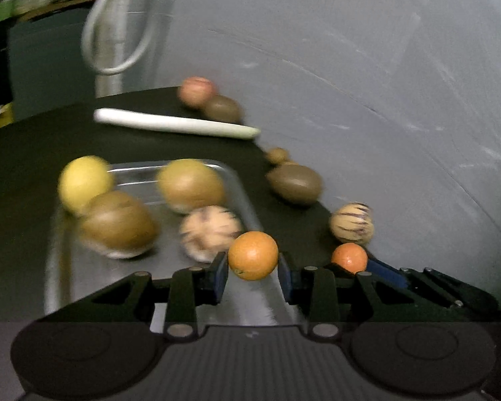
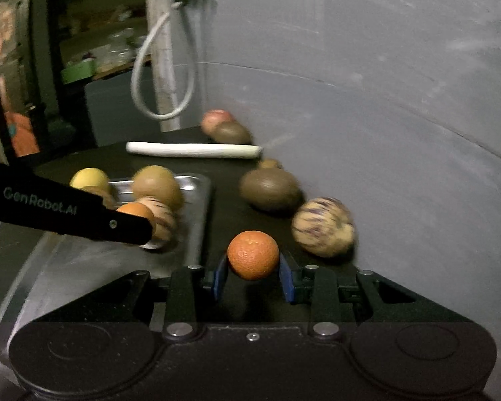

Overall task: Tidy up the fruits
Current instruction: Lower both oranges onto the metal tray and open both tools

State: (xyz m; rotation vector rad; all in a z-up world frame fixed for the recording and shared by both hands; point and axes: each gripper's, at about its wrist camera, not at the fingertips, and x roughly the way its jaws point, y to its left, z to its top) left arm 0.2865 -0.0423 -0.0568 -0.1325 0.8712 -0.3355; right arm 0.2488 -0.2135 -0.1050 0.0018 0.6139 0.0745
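Two oranges are gripped; the left hand-held gripper [image 1: 253, 272] pinches one orange [image 1: 253, 255] over the tray [image 1: 243, 183]; the right hand-held gripper [image 2: 253, 275] clamps another orange [image 2: 253, 254] just beside the tray, above the tabletop [image 2: 230, 207].

"GenRobot.AI" in pale letters, on the left claw [image 2: 143, 234] arm

The right gripper [image 2: 253, 272] clasps an orange [image 2: 253, 254] between its blue pads above a dark table [image 2: 227, 210]. Left of it, the left gripper [image 2: 130, 227] reaches over a metal tray [image 2: 198, 214] of fruit, a striped melon [image 2: 322, 226] lying to the right.
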